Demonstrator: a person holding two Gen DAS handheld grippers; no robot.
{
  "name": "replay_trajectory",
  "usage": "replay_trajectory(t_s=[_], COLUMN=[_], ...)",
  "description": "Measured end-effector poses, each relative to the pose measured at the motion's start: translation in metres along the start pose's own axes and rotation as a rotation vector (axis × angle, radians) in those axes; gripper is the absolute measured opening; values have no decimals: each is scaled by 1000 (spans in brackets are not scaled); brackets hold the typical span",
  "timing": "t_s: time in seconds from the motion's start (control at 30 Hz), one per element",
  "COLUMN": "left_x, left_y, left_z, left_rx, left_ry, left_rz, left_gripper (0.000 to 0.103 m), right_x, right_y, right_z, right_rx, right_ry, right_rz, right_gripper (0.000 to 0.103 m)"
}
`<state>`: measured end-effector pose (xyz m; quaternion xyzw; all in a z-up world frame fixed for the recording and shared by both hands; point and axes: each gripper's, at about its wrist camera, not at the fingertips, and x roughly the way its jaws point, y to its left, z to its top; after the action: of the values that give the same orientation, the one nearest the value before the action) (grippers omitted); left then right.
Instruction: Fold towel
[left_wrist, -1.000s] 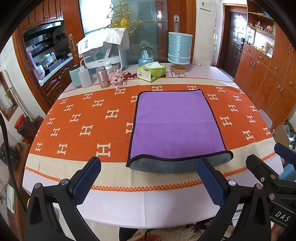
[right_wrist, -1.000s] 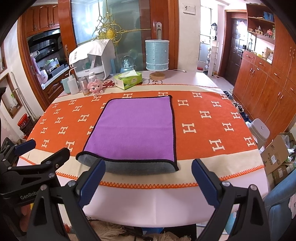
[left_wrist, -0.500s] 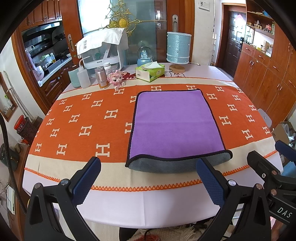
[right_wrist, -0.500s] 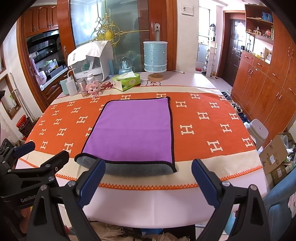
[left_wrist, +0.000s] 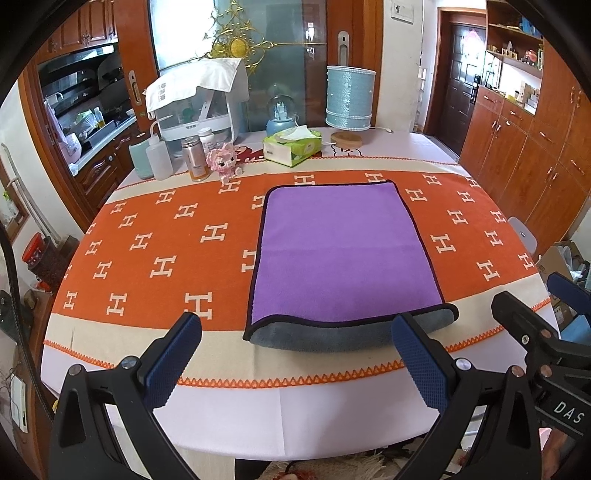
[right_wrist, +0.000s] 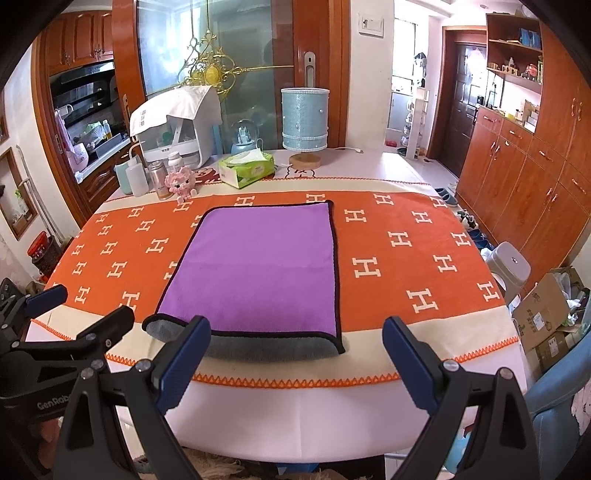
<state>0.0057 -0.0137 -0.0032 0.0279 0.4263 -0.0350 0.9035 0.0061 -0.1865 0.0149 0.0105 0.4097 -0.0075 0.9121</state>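
Towel: the purple towel (left_wrist: 343, 254) is lying flat on the orange H-patterned table runner (left_wrist: 147, 254), near the middle of the table, with its grey underside (left_wrist: 332, 334) bulging out along the near edge, where it is looking already doubled over once.

Left gripper: the left gripper (left_wrist: 295, 365) is hanging at the near table edge with its blue pads spread wide, gripping nothing, short of the towel's near left corner.

Right gripper: the right gripper (right_wrist: 295, 365) is hovering beside it, jaws likewise wide apart and empty, facing the near right corner (right_wrist: 338, 345).

Far clutter: a tissue box (left_wrist: 291, 147), a blue lamp (left_wrist: 349, 103), bottles (left_wrist: 159, 160) and a pink toy (left_wrist: 223, 160) are standing along the far side, well apart from the towel.

Stage: judging by the doubled near edge, one fold is looking done and another is probably coming.

Risk, layers: a pinch at the rounded grey edge could be catching only the top layer, so the fold would be peeling open.

Risk, runner: pads diving too low could be snagging the runner and dragging it.

Risk, skew: uneven lifting by the two sides could be leaving the edges misaligned.
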Motion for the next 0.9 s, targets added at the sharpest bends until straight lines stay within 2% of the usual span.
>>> replay_trajectory(t_s=[0.27,0.53,0.83,0.9], left_x=[6,9,13,17], left_y=[2,3,0,1], left_z=[4,9,14,15], left_rx=[-3,-2,39,39], left_ry=[17,10,-10,-11], left_rz=[-33,-47,-32,-30], left_gripper=[102,102,102,102], right_x=[-1,2,6,9], right_y=[-5,-6,-3,-3], right_z=[4,6,8,8], right_rx=[30,26,9,2], right_ry=[-30,-39,-47,-46], right_rz=[2,45,74,80], right_gripper=[95,95,95,92])
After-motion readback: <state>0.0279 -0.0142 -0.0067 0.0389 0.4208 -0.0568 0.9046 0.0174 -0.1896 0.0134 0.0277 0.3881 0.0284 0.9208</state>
